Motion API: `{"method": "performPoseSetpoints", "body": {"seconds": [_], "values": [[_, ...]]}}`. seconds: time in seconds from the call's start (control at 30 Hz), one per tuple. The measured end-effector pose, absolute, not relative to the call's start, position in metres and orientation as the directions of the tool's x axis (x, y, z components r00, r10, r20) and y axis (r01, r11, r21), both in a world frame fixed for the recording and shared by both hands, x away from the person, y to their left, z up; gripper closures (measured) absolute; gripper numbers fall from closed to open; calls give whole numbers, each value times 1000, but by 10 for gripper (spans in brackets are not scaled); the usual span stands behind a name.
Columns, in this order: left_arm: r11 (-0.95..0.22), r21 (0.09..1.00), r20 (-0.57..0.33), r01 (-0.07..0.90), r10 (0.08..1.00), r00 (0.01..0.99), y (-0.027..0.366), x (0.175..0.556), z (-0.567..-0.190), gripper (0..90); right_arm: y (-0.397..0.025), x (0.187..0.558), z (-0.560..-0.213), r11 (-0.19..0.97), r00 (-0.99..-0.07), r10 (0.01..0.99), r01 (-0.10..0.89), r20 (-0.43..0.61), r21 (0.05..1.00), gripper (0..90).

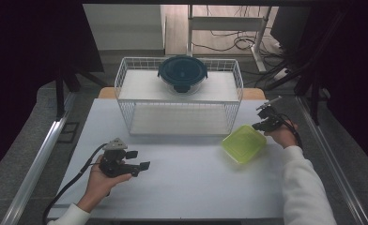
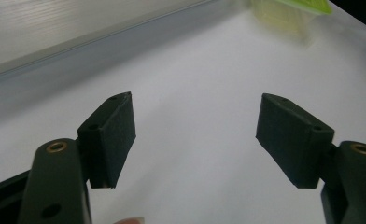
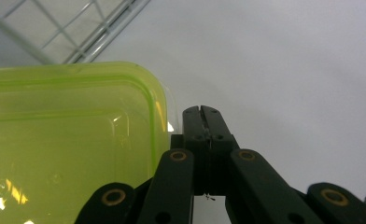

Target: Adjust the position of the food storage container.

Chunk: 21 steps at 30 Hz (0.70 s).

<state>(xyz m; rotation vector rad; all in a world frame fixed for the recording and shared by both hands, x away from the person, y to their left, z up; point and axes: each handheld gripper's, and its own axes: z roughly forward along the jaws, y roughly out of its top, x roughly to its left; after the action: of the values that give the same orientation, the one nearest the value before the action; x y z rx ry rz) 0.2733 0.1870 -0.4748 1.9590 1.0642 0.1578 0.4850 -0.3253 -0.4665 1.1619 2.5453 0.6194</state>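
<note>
Two tongs | left tongs [image 1: 142,159] spread over bare table [image 1: 191,183] | right tongs [image 3: 200,112] pressed together beside green container [image 3: 69,140] rim

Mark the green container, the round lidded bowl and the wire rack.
green container [image 1: 243,143], high view, middle of its lid.
round lidded bowl [image 1: 182,71], high view, centre of its dark lid.
wire rack [image 1: 180,116], high view, front wire wall.

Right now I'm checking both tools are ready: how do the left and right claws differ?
The left claw is wide open over bare table; the right claw is shut, its pads pressed together. The left is far from the green container; the right sits beside its rim. Both hold nothing.
</note>
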Motion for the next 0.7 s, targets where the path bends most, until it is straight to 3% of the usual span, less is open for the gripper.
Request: {"method": "performPoseSetpoints", "body": {"seconds": [0.7], "values": [[-237,750,-289,618,723,628,189,271,-471,276,-289,408,-462,574,-660,751,662,13,482,888]]}}
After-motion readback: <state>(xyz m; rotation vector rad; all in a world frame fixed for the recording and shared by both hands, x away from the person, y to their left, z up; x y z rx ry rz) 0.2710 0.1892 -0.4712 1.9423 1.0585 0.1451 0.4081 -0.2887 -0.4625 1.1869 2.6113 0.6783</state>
